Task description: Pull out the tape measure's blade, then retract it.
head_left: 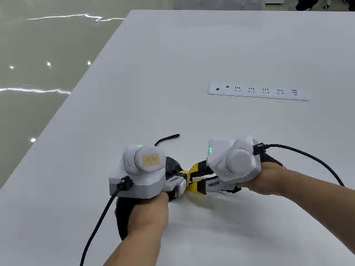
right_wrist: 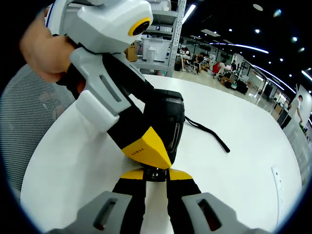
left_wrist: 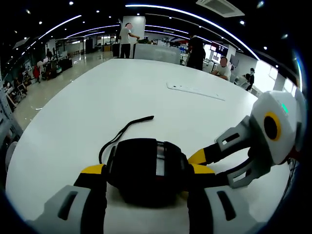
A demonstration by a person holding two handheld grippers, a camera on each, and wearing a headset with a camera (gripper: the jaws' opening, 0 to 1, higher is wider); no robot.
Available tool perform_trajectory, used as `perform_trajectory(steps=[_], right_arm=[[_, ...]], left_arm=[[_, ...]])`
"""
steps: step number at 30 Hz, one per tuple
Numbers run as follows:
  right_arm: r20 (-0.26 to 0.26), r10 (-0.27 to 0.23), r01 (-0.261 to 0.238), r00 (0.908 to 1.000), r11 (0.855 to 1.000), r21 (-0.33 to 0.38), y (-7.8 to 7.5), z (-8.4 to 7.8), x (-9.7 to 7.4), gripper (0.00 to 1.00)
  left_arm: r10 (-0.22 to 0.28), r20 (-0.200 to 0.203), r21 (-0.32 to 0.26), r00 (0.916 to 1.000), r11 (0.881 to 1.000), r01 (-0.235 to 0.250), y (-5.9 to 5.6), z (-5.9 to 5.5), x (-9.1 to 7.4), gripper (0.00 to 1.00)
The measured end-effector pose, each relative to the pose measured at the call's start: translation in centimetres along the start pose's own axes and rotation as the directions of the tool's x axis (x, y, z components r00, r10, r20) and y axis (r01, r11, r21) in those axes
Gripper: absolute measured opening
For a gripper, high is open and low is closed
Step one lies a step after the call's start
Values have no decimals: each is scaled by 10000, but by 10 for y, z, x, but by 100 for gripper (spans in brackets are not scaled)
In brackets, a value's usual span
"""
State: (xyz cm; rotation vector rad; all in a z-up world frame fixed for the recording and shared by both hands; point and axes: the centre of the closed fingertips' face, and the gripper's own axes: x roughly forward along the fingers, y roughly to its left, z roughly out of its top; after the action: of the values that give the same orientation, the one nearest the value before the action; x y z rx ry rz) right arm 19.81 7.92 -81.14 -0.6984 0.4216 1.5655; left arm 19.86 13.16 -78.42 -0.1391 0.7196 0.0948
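While the big open hall around it runs to strip lights, desks and a few people, the white counter [head_left: 183, 66] carries a power strip [head_left: 259, 91] at its far side and both tools nose to nose near the front edge. The left tool [left_wrist: 147, 170], jaws spread fairly wide, clamps the black tape measure [left_wrist: 146, 156] by opposite sides. The case stands on edge with its mouth toward the right tool [right_wrist: 156, 174], whose jaws are nearly together on its small end tab, and its strap [left_wrist: 127, 127] trails away from the person.
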Motion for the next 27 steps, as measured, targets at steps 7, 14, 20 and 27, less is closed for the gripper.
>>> perform_trajectory(steps=[7,14,20,27], right_arm=[[-7,-110,110,9999,9999,2,0,-1,-1,16],[21,-171,171,9999,9998,32,1,-4,-9,15],[73,-142,142,9999,9999,58,1,-3,-8,15],[136,-123,123,9998,9999,-8,1,-3,-7,14]], left_arm=[[-64,-151,-72,9999,10000,63,-2,1,-1,65],[-41,-147,-83,9999,10000,39,-1,0,1,65],[-27,-130,-58,9999,10000,26,0,0,2,65],[-24,-224,-12,9997,10000,24,2,0,3,63]])
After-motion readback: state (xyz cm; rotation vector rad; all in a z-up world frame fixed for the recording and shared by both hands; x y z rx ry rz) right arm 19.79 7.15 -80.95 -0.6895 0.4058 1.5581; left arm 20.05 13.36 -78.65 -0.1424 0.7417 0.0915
